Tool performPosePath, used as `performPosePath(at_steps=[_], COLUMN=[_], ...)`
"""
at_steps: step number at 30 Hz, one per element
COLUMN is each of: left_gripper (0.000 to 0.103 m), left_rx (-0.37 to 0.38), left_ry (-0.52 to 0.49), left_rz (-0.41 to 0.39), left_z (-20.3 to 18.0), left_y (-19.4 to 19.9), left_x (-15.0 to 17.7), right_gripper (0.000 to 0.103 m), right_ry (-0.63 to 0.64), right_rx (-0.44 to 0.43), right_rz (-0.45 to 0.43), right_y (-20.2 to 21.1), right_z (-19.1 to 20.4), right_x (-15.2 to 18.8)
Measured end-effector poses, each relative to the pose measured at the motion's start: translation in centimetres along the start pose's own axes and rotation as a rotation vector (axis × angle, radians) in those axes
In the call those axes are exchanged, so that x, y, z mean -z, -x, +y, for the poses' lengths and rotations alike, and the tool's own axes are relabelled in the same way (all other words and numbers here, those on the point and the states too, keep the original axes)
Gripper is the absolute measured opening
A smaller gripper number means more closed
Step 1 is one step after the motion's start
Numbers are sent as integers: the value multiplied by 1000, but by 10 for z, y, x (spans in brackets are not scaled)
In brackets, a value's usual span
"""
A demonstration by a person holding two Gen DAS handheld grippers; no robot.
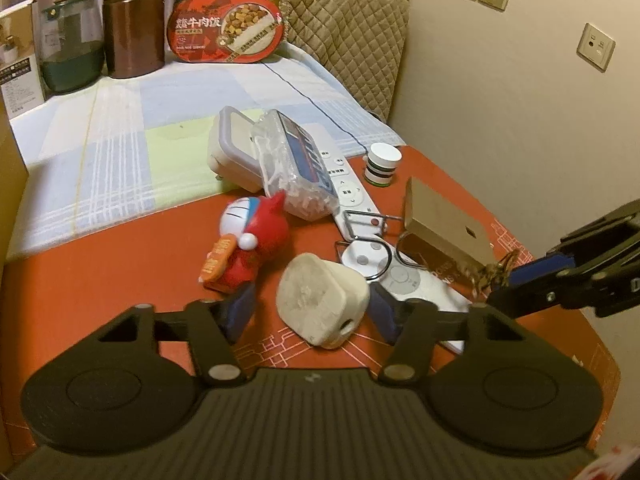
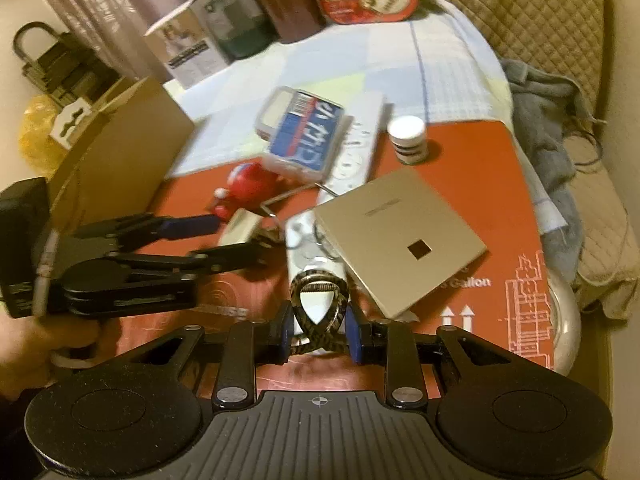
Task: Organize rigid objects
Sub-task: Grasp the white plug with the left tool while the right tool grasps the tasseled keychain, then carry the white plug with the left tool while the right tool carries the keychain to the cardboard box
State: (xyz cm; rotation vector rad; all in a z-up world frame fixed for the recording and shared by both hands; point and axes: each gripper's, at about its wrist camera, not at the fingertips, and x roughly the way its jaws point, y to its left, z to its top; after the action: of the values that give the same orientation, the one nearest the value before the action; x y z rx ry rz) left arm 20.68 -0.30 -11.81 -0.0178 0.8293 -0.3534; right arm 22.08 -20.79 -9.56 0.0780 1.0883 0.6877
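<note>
My left gripper (image 1: pixel 314 312) is open around a cream plastic charger block (image 1: pixel 322 304) lying on the red mat; its blue pads sit either side, apart from it. My right gripper (image 2: pixel 318 330) is shut on a tortoiseshell hair clip (image 2: pixel 316 312), held above a white remote (image 1: pixel 404 280). In the left wrist view the right gripper (image 1: pixel 516 284) enters from the right with the clip (image 1: pixel 490 274). A red Doraemon figure (image 1: pixel 248 244), a clear box of toothpicks (image 1: pixel 292 164), a gold flat box (image 2: pixel 396 236) and a small white jar (image 1: pixel 383 164) lie nearby.
A long white remote (image 1: pixel 348 188) and wire clips (image 1: pixel 364 224) lie in the pile. A grey-lidded container (image 1: pixel 232 152) sits behind. At the back stand a brown canister (image 1: pixel 134 20), a green glass jar (image 1: pixel 72 48) and a red food tray (image 1: pixel 228 28). A cardboard box (image 2: pixel 120 152) stands at left.
</note>
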Motion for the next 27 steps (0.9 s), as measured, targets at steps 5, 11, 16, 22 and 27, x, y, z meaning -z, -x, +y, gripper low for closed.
performPosePath(at_steps=[5, 11, 16, 22, 27], left_gripper=[39, 18, 17, 15, 15], left_rx=[1, -27, -52, -56, -58], left_ry=[-15, -22, 0, 56, 79], left_rz=[5, 1, -3, 4, 8], left_z=[-2, 2, 7, 11, 12], left_y=[-2, 10, 27, 47, 61], left_x=[2, 9, 19, 25, 29], right_gripper=[24, 24, 24, 24, 24], right_ry=[29, 23, 19, 32, 52], right_rx=[2, 15, 16, 14, 19], right_rz=[-6, -24, -33, -55, -80], right_y=[1, 3, 2, 4, 11], right_z=[10, 14, 19, 32, 46], right_x=[0, 2, 4, 0, -7])
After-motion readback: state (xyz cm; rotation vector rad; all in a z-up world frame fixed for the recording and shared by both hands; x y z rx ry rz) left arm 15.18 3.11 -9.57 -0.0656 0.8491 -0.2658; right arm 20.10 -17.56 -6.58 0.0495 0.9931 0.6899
